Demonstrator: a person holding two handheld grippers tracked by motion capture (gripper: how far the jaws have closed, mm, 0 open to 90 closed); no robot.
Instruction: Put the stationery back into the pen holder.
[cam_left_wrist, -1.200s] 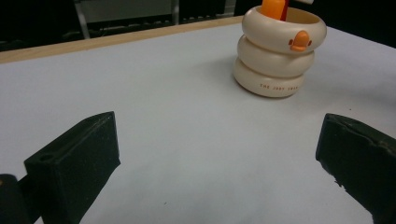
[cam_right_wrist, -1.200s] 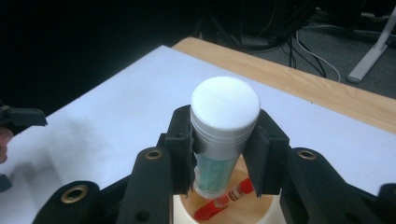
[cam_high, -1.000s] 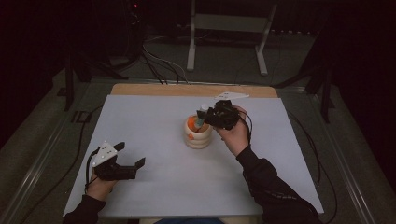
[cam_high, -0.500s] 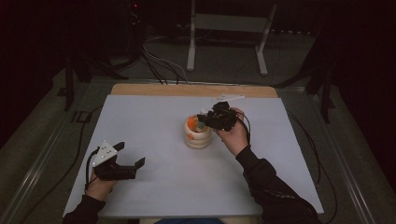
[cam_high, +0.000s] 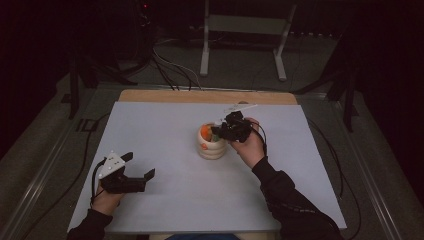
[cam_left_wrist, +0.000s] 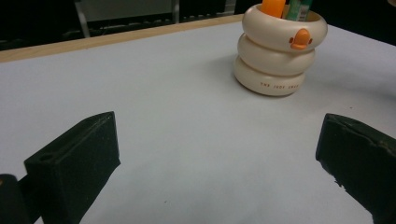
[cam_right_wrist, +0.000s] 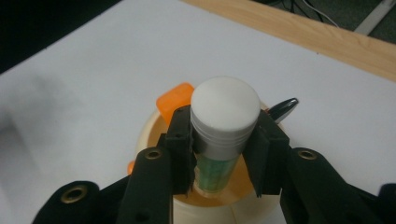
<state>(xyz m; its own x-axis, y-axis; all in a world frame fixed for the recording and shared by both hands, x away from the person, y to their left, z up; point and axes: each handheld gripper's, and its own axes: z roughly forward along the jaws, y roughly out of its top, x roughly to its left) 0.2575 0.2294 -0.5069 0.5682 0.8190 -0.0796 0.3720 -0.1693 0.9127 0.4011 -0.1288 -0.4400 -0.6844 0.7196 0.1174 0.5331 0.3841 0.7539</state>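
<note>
— What is standing on the tabletop (cam_high: 165, 130)?

— One container: a cream holder (cam_high: 211, 145) built like three stacked rings, with a small orange duck-bill knob on its top ring and a line of tiny lettering on the bottom ring. It sits upright near the middle of the white tabletop, a little toward the far wooden edge.

— And inside it?

— Several things stand in it. The right claw view shows a green-bodied tube with a white ribbed cap (cam_right_wrist: 225, 112), upright in the opening. Just behind it an orange block-shaped top (cam_right_wrist: 175, 100) pokes up on one side, and a shiny dark metal clip end (cam_right_wrist: 283, 108) shows on the other. The left claw view shows the orange piece and a green one rising above the rim, cut off by the top of the frame.

— Where is the right claw?

— The right claw (cam_right_wrist: 225, 151) hangs directly over the holder's mouth, its two black pads pressed on either side of the tube just under the white cap. So it is clamped on that tube, whose lower part is down inside the holder.

— The left one?

— The left claw (cam_high: 139, 176) rests low at the near left of the tabletop, well apart from the holder, jaws spread wide with nothing but bare tabletop between them.
</note>
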